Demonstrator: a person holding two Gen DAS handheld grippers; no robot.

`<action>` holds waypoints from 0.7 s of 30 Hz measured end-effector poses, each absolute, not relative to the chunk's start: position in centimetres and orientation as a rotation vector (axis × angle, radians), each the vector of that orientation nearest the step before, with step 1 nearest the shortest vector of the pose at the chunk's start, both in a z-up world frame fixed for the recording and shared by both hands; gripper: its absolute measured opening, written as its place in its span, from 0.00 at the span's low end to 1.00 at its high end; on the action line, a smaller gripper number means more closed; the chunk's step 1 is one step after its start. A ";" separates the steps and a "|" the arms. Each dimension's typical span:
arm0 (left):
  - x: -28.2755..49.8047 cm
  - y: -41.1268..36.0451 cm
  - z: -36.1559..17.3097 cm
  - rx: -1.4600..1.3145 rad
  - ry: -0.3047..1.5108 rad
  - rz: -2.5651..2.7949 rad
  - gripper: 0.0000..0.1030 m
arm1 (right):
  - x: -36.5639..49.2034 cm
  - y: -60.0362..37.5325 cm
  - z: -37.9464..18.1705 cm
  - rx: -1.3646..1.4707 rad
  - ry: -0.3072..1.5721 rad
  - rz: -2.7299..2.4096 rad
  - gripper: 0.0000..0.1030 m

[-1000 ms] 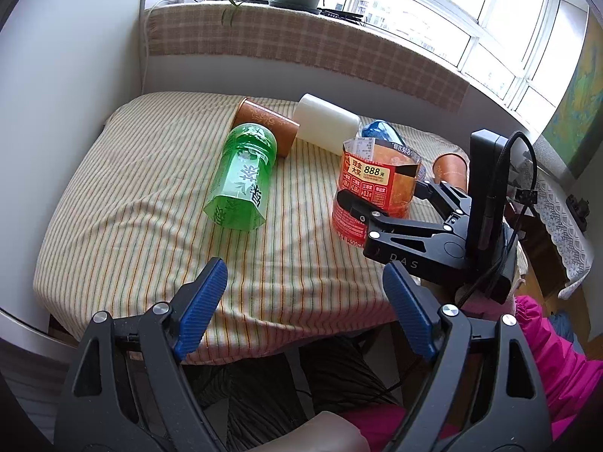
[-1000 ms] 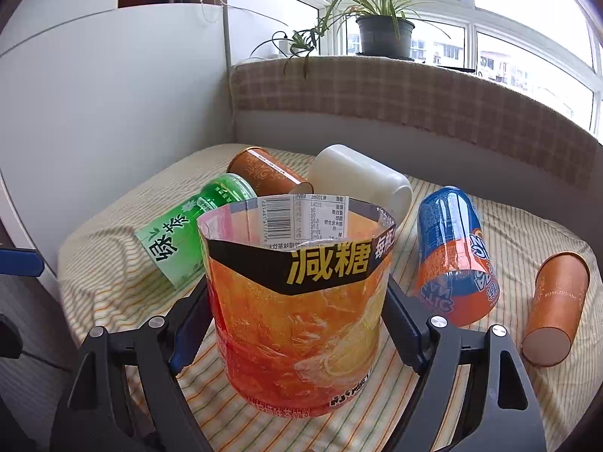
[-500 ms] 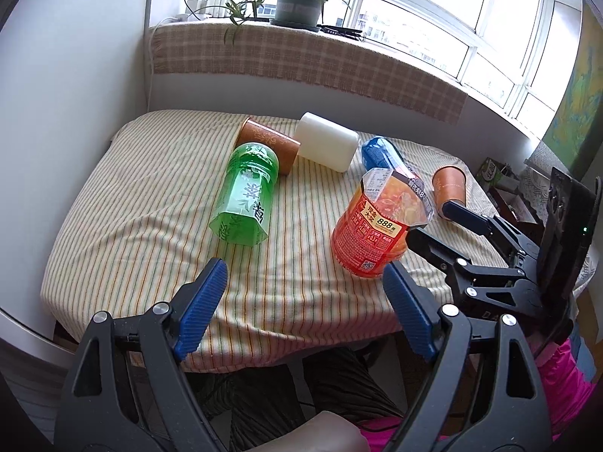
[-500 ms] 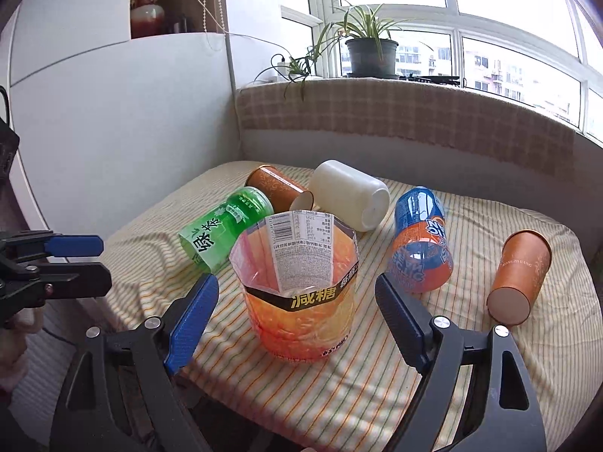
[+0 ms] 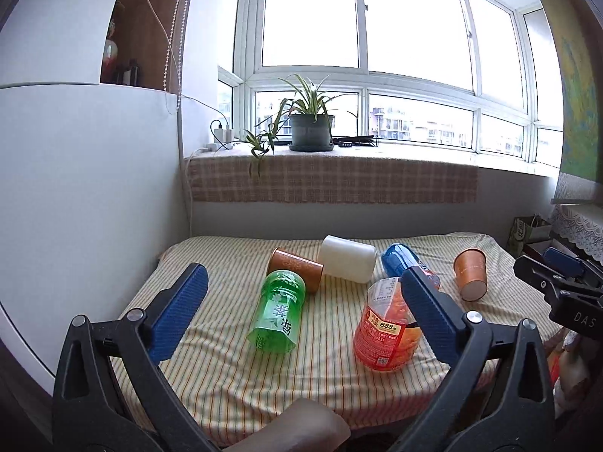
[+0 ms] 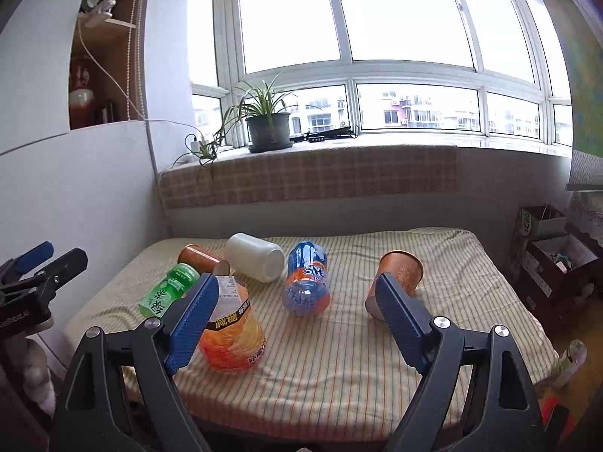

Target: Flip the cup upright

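Note:
An orange cut-bottle cup (image 5: 384, 333) stands upright near the front edge of the striped table (image 5: 233, 373); it also shows in the right wrist view (image 6: 231, 341). A green cup (image 5: 279, 310), a brown paper cup (image 5: 296, 269), a white cup (image 5: 346, 258), a blue cup (image 6: 306, 282) and another brown paper cup (image 6: 395, 282) lie on their sides. My left gripper (image 5: 301, 312) is open and empty, held back from the table. My right gripper (image 6: 297, 320) is open and empty, also back from the table.
A white wall (image 5: 86, 173) borders the table's left side. A checked cloth covers the sill behind (image 5: 331, 180), with a potted plant (image 5: 311, 132). Boxes and clutter (image 6: 554, 260) stand to the right of the table.
My right gripper opened, let go of the orange cup and drew back from it. Both grippers pulled away from the table and tilted up. The orange cup stays upright.

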State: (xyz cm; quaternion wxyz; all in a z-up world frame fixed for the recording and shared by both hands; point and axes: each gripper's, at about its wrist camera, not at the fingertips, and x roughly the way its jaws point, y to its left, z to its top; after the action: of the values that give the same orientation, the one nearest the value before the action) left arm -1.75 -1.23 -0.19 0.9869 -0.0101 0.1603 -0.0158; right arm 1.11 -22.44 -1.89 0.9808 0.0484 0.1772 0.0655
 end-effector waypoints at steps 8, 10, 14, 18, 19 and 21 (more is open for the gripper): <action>-2.1 -1.1 -0.6 -0.031 0.345 -0.025 1.00 | 0.6 -22.3 -1.9 0.078 0.339 0.087 0.83; -2.1 -1.0 -0.5 -0.034 0.347 -0.028 1.00 | 0.6 -22.1 -1.9 0.072 0.339 0.086 0.83; -2.5 -0.9 -0.4 -0.038 0.335 -0.025 1.00 | 0.4 -22.0 -1.9 0.074 0.338 0.096 0.83; -2.6 -1.0 -0.3 -0.031 0.326 -0.022 1.00 | 0.3 -21.9 -1.9 0.068 0.335 0.101 0.83; -2.6 -1.0 -0.3 -0.032 0.326 -0.021 1.00 | 0.3 -21.8 -1.9 0.069 0.336 0.104 0.83; -2.6 -1.0 -0.3 -0.033 0.326 -0.025 1.00 | 0.3 -21.8 -1.9 0.070 0.336 0.105 0.83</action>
State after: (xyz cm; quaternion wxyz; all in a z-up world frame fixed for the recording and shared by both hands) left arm -2.55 -1.00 -0.30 0.9865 -0.0166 0.1624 -0.0126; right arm 0.26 -21.83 -1.91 0.9839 0.0347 0.1672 0.0521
